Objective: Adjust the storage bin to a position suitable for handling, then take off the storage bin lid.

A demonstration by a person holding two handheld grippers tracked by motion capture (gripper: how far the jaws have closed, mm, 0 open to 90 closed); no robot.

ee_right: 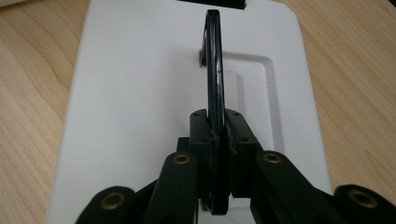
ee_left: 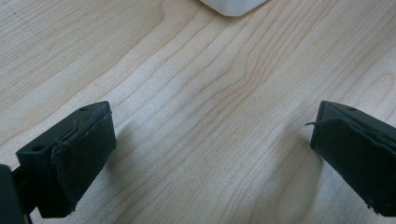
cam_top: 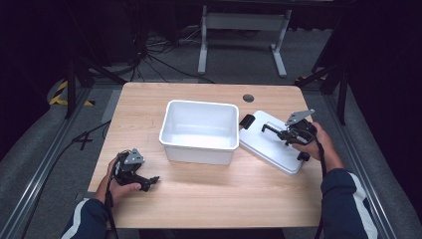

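A white plastic bin [cam_top: 199, 130] stands open in the middle of the wooden table. Its white lid [cam_top: 271, 142] lies flat to the right of it, with black clips at two edges. A thin black handle [ee_right: 214, 70] stands upright on the lid [ee_right: 135, 93]. My right gripper [cam_top: 288, 133] is shut on that handle, whose near end is pinched between the jaws, where the right gripper [ee_right: 215, 135] rides over the lid. My left gripper [cam_top: 149, 181] rests low on the table at the front left. In the left gripper view its jaws stand wide apart over bare wood, and the left gripper [ee_left: 212, 154] holds nothing.
A corner of the bin [ee_left: 232, 6] sits at the top of the left gripper view. A round cable hole [cam_top: 248, 98] lies near the table's far edge. Beyond the table are a white frame's legs [cam_top: 242, 37] and cables on the floor.
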